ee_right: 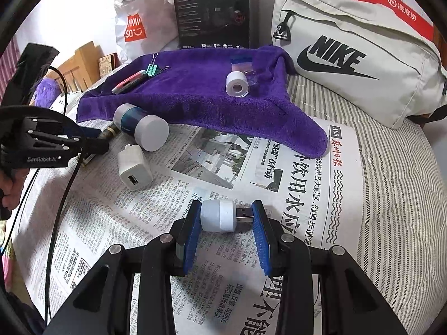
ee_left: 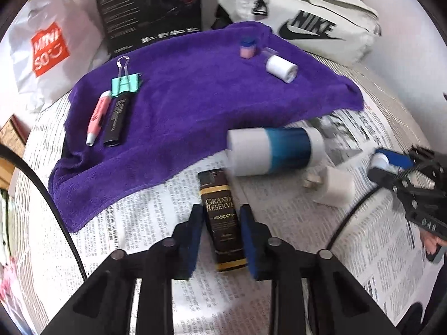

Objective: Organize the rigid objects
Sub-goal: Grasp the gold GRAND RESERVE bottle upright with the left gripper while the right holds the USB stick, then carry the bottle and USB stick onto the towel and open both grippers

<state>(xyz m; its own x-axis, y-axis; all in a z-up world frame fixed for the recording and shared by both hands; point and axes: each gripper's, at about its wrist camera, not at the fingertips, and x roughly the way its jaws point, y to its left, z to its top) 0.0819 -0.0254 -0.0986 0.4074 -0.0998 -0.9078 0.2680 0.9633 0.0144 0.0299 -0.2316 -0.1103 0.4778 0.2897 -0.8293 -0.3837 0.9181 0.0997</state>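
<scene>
Brown Grand Reserve tube (ee_left: pixel 223 220) lying on newspaper (ee_left: pixel 139 223) between the left gripper's (ee_left: pixel 222 237) parted fingers, right gripper (ee_right: pixel 226 219) clasping white USB night light (ee_right: pixel 220 215), its plug visible only in the right wrist view, purple towel (ee_right: pixel 201 103) beyond.

**Both your grippers low over the surface, each straddling something**

Your left gripper (ee_left: pixel 220 234) points forward and slightly down, its blue-padded fingers (ee_left: pixel 195 240) parted to either side of what lies between them. Whether the pads touch it cannot be told. From the right wrist view this gripper sits at the far left, your hand (ee_right: pixel 8 192) wrapped around its grip.

Your right gripper (ee_right: pixel 227 223) is angled down too, jaws partway apart, blue ribbed pads (ee_right: pixel 192 234) closely flanking what lies crosswise between them. Contact cannot be confirmed. From the left wrist view it enters from the right edge.
</scene>
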